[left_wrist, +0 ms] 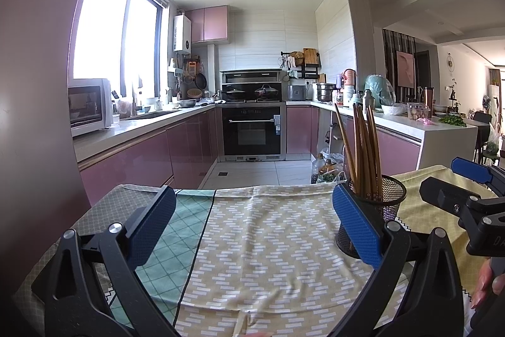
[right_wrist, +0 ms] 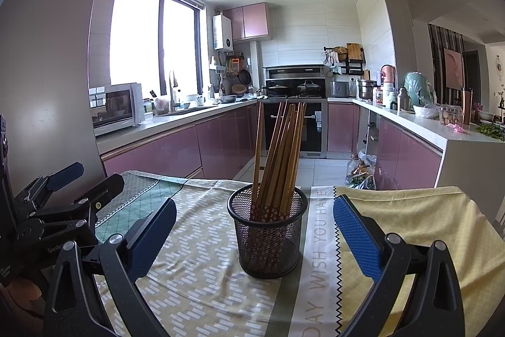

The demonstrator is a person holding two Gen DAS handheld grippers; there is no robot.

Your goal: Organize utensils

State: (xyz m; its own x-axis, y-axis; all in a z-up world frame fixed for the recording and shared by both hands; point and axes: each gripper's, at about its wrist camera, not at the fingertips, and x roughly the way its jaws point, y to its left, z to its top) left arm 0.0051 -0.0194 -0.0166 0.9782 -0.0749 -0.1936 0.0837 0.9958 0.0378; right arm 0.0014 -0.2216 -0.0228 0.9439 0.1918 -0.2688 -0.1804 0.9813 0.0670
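Both your grippers hover spread wide and empty over a cloth-covered table, a cup of chopsticks ahead.

Your right gripper faces the black mesh holder squarely, its blue pads well apart on either side and not touching it. Your left gripper hovers over bare tablecloth, holding nothing, the holder just beyond its right pad. Brown chopsticks stand bundled in the holder, leaning right; they seem already gathered, so the task looks largely done. Beyond lies a pink-cabinet kitchen.
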